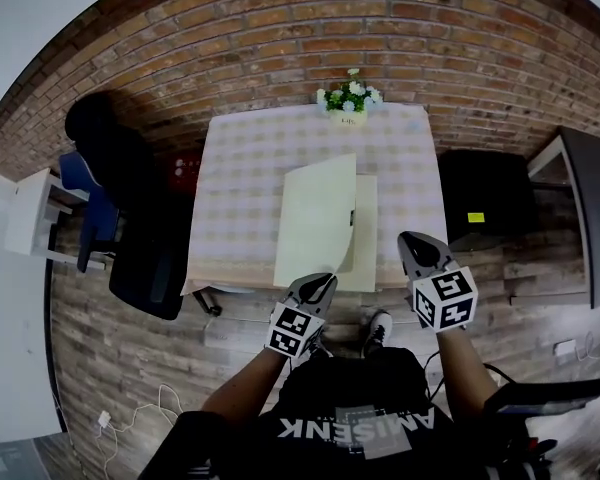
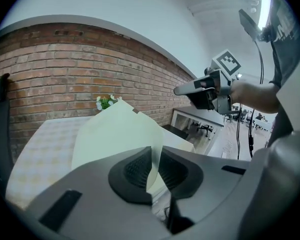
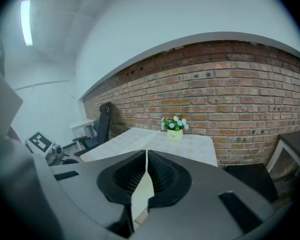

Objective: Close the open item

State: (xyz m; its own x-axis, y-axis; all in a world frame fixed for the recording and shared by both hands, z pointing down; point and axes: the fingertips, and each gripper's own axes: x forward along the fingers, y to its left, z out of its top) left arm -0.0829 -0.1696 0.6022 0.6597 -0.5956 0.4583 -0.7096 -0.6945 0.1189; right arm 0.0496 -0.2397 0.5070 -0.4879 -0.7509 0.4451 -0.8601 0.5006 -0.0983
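A pale yellow-green folder lies open on the checked table [image 1: 242, 168]. Its cover [image 1: 315, 218] stands raised over the flat back leaf [image 1: 366, 253]. My left gripper [image 1: 323, 284] is at the table's near edge, shut on the cover's lower corner. In the left gripper view the thin cover [image 2: 115, 134] runs up from between the pads of the left gripper [image 2: 154, 169]. My right gripper [image 1: 417, 246] hovers to the right of the folder, off its near right corner, shut with nothing in it. The right gripper view shows the right gripper [image 3: 146, 176] with its pads together.
A small pot of flowers [image 1: 348, 98] stands at the table's far edge against the brick wall. A black office chair [image 1: 130, 198] and a white shelf [image 1: 35, 213] are to the left. A black cabinet [image 1: 485, 208] is to the right. The person's shoe [image 1: 377, 330] is on the wooden floor.
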